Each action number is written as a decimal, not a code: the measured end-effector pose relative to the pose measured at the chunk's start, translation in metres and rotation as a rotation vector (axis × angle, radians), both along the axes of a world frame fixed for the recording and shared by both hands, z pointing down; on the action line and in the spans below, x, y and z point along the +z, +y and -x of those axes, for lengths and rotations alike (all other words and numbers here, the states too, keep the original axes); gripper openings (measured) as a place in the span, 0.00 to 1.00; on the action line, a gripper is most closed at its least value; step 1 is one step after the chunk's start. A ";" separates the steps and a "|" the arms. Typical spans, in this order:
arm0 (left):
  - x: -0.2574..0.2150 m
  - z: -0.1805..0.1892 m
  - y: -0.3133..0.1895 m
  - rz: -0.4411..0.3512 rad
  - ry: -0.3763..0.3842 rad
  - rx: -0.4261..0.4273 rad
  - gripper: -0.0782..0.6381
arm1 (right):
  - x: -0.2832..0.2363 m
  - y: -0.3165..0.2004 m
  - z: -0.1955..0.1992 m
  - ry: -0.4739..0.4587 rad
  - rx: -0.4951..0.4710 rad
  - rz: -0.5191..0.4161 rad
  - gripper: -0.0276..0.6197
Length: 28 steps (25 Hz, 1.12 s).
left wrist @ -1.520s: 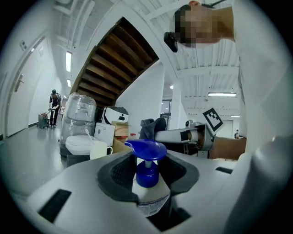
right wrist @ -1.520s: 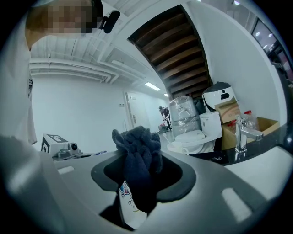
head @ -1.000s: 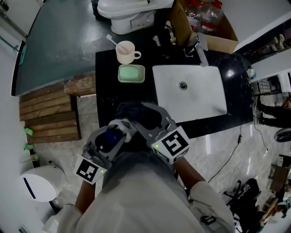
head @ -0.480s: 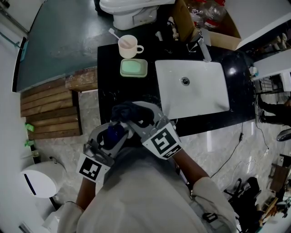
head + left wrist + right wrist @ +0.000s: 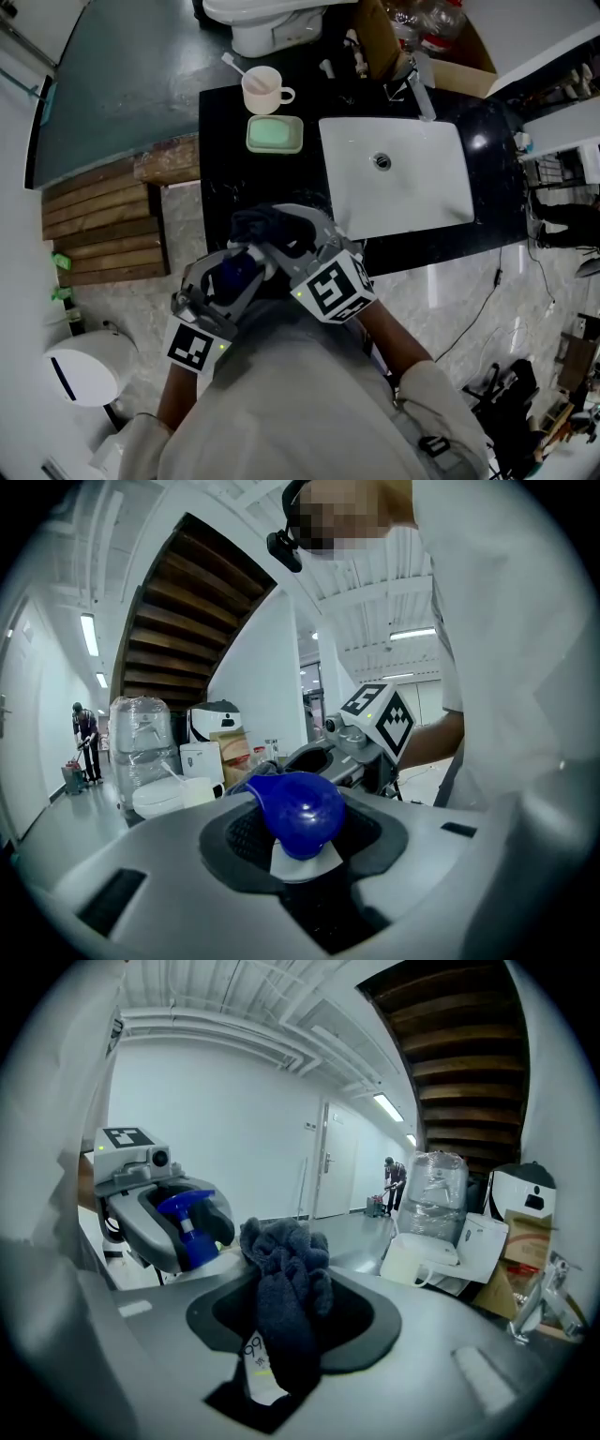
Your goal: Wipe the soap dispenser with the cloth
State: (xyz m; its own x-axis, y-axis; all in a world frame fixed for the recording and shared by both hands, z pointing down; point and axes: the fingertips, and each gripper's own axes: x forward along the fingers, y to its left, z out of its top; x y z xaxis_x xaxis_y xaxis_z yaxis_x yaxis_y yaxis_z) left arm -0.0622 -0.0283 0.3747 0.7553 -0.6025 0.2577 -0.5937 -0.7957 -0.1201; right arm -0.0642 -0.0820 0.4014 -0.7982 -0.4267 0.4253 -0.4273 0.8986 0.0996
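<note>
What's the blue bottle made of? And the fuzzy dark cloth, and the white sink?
The soap dispenser looks like smooth, shiny blue plastic: light glints off its rounded top. The cloth seems to be soft, fluffy fabric, maybe microfibre: it is dull and bunches in folds. The sink is probably glossy white ceramic, judging by its sheen.
</note>
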 end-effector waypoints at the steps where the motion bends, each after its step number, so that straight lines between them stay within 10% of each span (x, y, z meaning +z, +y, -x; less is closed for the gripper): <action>1: 0.001 0.001 0.000 0.006 0.003 -0.002 0.30 | 0.001 0.000 0.000 0.008 -0.002 -0.006 0.28; 28: 0.002 -0.001 -0.010 0.047 0.015 -0.003 0.30 | 0.033 -0.008 -0.028 0.200 -0.043 -0.046 0.28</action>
State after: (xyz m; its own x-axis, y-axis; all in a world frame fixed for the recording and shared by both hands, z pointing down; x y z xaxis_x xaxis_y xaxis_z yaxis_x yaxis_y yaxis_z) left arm -0.0615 -0.0385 0.3770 0.7579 -0.5921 0.2739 -0.5973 -0.7986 -0.0738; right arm -0.0366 -0.0904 0.4340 -0.7174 -0.4169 0.5581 -0.3566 0.9080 0.2199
